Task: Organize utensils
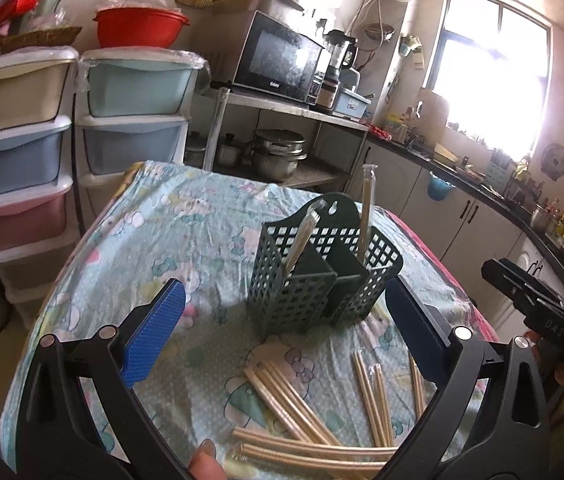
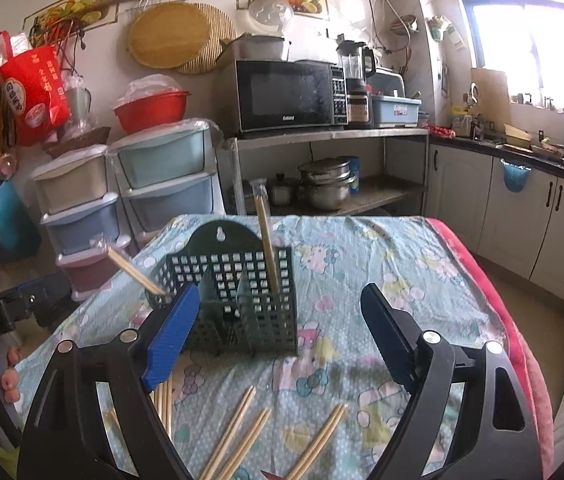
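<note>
Cluttered kitchen behind: microwave (image 2: 288, 94) on a metal shelf at upper centre, stacked pastel drawers (image 2: 162, 176) to its left, bright window (image 1: 490, 68) at upper right. In front, a table (image 2: 382, 264) under a pale blue cartoon-print cloth.

Near the middle of the right wrist view, a dark green lattice caddy (image 2: 238, 300) standing upright on the cloth, split by inner dividers. One wrapped chopstick pair (image 2: 267, 236) upright in its right compartment; a second wrapped pair (image 2: 132, 270) leaning out toward the left from the left side. In the left wrist view the same caddy (image 1: 322, 276) sitting right of centre.

Along the bottom of both frames, loose wrapped chopsticks (image 1: 302, 416) scattered flat on the cloth in front of the caddy, some crossing one another.

Left gripper (image 1: 282, 312) spread wide, blue pads well apart, nothing between them but cloth and caddy beyond. Right gripper (image 2: 278, 320) likewise spread wide, empty, framing the caddy's front. A thumb tip (image 1: 204, 464) at the lower edge of the left wrist view; fingers of a hand (image 2: 10, 364) at lower left of the right wrist view.
</note>
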`<state>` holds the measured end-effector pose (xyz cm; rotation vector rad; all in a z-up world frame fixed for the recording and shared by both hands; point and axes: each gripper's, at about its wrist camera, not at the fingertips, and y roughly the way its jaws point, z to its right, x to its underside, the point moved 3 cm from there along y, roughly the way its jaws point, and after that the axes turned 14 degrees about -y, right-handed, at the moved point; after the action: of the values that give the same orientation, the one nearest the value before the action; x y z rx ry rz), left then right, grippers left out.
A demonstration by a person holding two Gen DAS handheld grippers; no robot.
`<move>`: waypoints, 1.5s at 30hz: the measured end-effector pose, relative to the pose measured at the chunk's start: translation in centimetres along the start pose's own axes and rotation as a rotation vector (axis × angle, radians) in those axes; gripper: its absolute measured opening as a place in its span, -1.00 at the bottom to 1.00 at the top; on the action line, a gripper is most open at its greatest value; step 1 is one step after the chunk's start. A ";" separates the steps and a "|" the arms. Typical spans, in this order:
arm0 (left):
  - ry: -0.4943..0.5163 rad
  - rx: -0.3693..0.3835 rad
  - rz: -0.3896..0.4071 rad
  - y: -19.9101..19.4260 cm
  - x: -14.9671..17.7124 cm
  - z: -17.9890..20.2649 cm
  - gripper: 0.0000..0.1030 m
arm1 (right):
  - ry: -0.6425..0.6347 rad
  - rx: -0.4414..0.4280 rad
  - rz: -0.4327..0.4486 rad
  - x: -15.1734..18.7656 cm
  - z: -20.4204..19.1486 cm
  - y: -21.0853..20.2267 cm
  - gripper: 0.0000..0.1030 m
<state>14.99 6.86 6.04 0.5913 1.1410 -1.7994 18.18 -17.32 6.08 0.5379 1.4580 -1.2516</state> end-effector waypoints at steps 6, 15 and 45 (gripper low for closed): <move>-0.017 -0.020 -0.021 -0.3 1.1 -1.2 0.79 | -0.008 -0.023 -0.034 1.3 -0.8 0.2 0.56; -0.019 -0.042 -0.063 -0.6 2.9 -2.6 0.79 | -0.008 -0.037 -0.067 2.6 -1.1 0.3 0.56; 0.001 -0.048 -0.336 0.8 11.6 -5.1 -0.16 | 0.020 -0.143 -0.284 8.9 -2.6 2.5 0.14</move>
<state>9.76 6.25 -5.55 0.3879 1.3424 -2.0454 16.45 -16.72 -3.33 0.2533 1.6680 -1.3496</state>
